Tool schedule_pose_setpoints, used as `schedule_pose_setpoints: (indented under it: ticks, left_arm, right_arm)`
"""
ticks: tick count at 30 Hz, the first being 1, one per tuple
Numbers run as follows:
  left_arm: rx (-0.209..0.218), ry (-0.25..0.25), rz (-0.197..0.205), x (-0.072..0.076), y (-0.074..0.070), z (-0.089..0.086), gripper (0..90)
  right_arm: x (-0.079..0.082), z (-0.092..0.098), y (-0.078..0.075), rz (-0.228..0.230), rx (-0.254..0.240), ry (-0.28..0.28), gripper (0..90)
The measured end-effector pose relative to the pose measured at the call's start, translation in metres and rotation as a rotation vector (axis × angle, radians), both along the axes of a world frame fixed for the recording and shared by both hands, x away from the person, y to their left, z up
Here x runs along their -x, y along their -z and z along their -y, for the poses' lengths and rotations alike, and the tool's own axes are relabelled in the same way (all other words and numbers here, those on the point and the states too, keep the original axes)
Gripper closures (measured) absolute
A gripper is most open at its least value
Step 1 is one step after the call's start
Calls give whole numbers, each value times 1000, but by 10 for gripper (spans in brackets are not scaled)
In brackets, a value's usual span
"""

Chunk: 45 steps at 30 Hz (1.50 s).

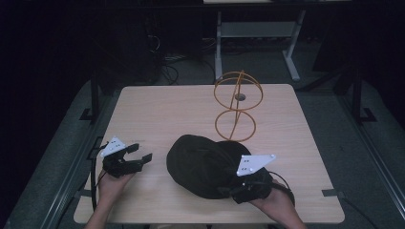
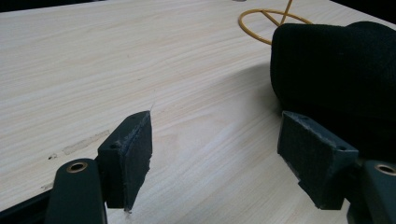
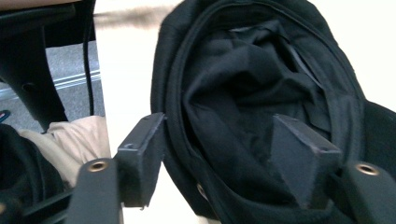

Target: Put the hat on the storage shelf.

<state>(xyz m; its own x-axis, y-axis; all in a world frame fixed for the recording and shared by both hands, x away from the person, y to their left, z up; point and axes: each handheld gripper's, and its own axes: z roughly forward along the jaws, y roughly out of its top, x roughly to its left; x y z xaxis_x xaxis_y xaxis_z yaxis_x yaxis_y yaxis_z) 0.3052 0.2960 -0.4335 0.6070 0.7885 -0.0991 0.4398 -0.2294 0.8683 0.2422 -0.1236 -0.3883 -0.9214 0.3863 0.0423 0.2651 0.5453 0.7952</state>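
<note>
In the high view we see a black cap (image 1: 203, 164) lying low and centre on the table (image 1: 157, 109), its far edge just beside the foot ring of an orange wire stand (image 1: 236, 102) that rises in the upper middle of the frame.

Our right gripper (image 1: 234, 193) sits at the lower right, at the cap's near edge. In the right gripper view the cap (image 3: 261, 93) shows its lined inside, and its rim (image 3: 173, 126) runs between the jaws: one jaw stands outside the rim at lower left, the other inside the cap at lower right. The jaws stand fairly wide, and we cannot tell that the pads press on the cloth.

Our left gripper (image 1: 139, 152) rests at the lower left of the high view, apart from the cap. In the left gripper view its jaws are spread wide over bare table (image 2: 140, 60), with the cap (image 2: 336, 70) at the right edge and part of the stand's ring (image 2: 261, 25) at the top.
</note>
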Motion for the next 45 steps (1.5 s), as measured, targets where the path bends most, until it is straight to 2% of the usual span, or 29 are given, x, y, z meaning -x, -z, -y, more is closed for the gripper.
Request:
schedule_pose_setpoints:
  ticks: [7,12,14,15,23,26,27,28,34,36,39,44,45]
  left_arm:
    - [-2,1,-1,0,0,0,263]
    - [-2,3,-3,0,0,1,263]
    - [-7,5,-2,0,0,1,263]
    - [-9,7,-2,-1,1,1,263]
    - [-8,8,-3,-1,1,1,263]
    - [-8,10,-2,-1,1,1,263]
    - [-9,11,-2,-1,1,2,263]
    - [-9,11,-2,-1,1,2,263]
    - [-10,13,-6,-1,1,2,263]
    - [-14,14,-4,-1,1,3,263]
    - [-14,16,-4,-1,1,3,263]
    - [-11,16,0,-1,1,3,263]
    - [-10,18,1,-1,1,3,263]
  right_arm:
    - [0,-19,-3,10,9,-55,419]
    - [-1,-28,-4,14,16,-73,441]
    - [-2,-33,-2,13,26,-77,455]
    - [-4,-40,0,6,46,-83,463]
    - [-9,-56,9,-17,79,-105,491]
    - [-11,-63,14,-27,111,-107,505]
    - [-12,-64,15,-18,124,-112,513]
    - [-11,-65,16,-31,126,-112,532]
    - [-8,-74,24,-35,175,-145,606]
    - [-6,-77,27,-27,207,-180,706]
    - [-4,-79,27,-12,226,-205,775]
    - [-6,-74,23,-23,207,-202,826]
    - [-7,-69,20,-26,177,-195,825]
